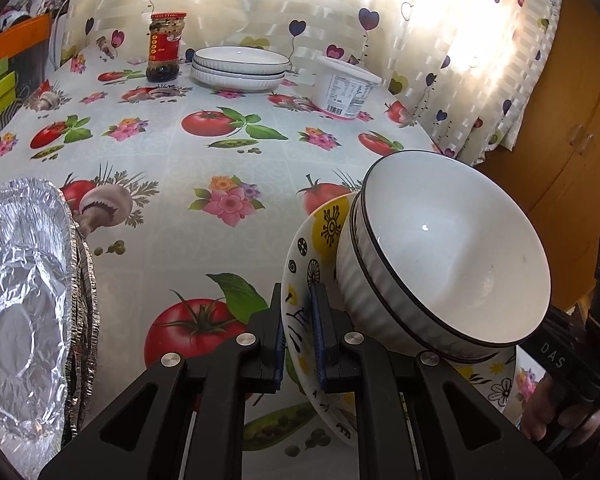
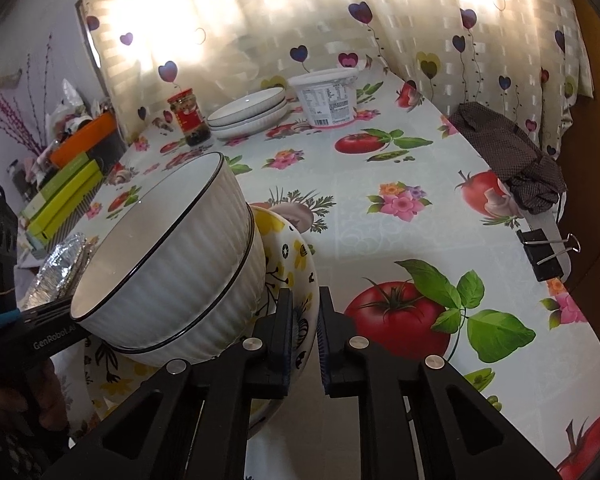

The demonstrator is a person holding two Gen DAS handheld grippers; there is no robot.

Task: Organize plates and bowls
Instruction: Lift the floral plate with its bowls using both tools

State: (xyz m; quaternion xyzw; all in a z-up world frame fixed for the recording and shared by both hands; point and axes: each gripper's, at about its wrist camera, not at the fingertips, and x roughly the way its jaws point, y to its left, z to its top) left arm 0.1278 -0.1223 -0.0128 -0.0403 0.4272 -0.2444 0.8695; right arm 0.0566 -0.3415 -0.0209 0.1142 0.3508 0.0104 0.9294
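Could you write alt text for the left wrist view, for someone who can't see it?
The left gripper clamps the rim of a patterned bowl holding two nested white bowls, above a tomato-print tablecloth. Foil trays sit left; stacked white plates behind.

On the black gripper body at the lower left of your right wrist view, read the white lettering "GenRobot.AI". In your left wrist view, the black gripper body at the right edge shows "DAS". Print on the white plastic tub label and the red jar label is too small to read.
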